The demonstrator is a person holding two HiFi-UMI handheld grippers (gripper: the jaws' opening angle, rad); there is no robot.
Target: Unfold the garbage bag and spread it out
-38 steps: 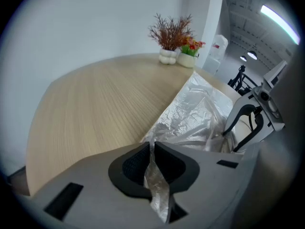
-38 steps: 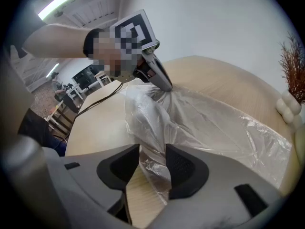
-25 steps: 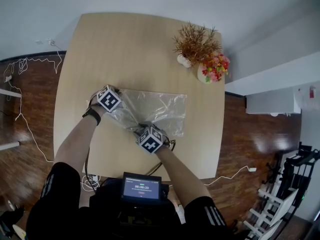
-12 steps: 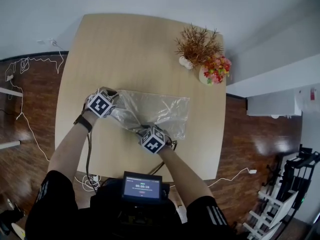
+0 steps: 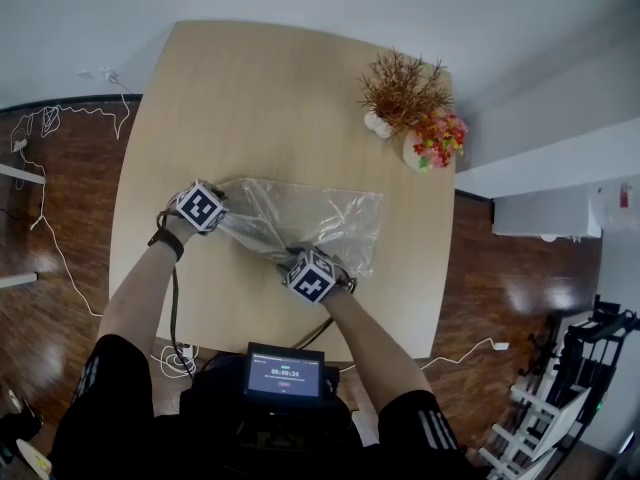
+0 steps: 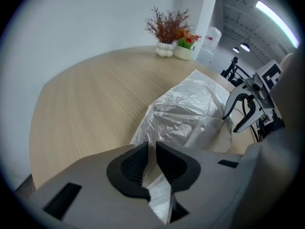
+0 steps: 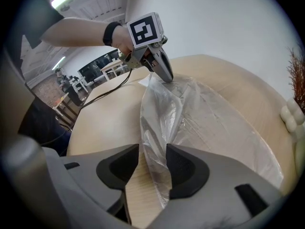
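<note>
1. While the garbage bag (image 5: pixel 305 223) is lying partly spread across the near half of the worktop (image 5: pixel 250 88), its near-left portion is bunching into a raised ridge between the two grippers.
2. The left gripper (image 6: pixel 150 151) is pinching the film at the bag's left end, its jaws standing almost together with a fold of plastic running through them.
3. The right gripper (image 7: pixel 152 163) is standing with its jaws fairly wide; a strip of the bag's near edge is passing between them, but bare wood is showing beside it, so the pads are probably not clamping.
4. The bag is looking thin, clear and very light, so it is likely behaving limply and slipping easily. An edge or corner, not the slack middle, is offering the best hold, and pulling the ends apart level should be flattening it.
5. A vase of dried twigs (image 5: pixel 400 88) and a pot of flowers (image 5: pixel 435 140) are standing at the far right corner, near the bag's far right corner but apart from it.
6. Nothing is blocking the open wood beyond the bag.
</note>
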